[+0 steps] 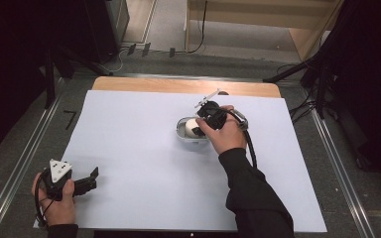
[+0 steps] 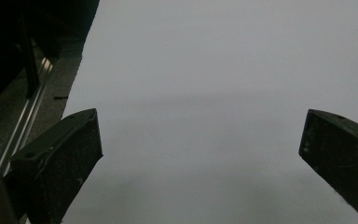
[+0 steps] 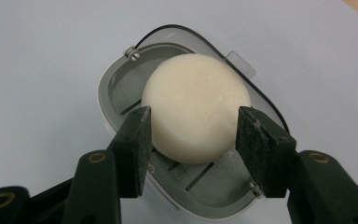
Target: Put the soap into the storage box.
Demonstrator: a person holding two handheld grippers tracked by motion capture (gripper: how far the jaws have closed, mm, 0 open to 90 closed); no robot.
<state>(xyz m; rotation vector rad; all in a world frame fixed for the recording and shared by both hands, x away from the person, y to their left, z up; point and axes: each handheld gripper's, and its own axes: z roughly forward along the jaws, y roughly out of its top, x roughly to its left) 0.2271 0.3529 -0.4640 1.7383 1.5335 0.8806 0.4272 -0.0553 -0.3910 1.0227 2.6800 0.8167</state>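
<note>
High view, desk: the desk (image 1: 129,148) is covered by a pale sheet, with a wooden strip showing along its far edge; the work sits a little right of centre, toward the far side.
Soap dish: a grey oval soap dish (image 3: 121,84) with a slotted floor rests flat on the sheet, its clear lid (image 3: 242,63) hinged open on the far side. It looks like light, stiff plastic and would likely skid if nudged.
Soap: a round, cream-white soap (image 3: 196,107) sits in the dish, bulging above the rim. Judged from its look, it is a solid, fairly light bar, smooth and probably slippery, easily dented by hard pressure.
Where to hold: across the widest part, on the two opposite rounded sides just above the rim, with moderate squeeze; a grip too high on the curve could let it squirt out.
Right claw: the right claw (image 3: 193,135) is clamped on the soap, one pad against each side, reaching in from the near side of the dish.
Left claw: the left claw (image 2: 200,140) rests at the near left corner of the desk, jaws wide apart, nothing between them.
</note>
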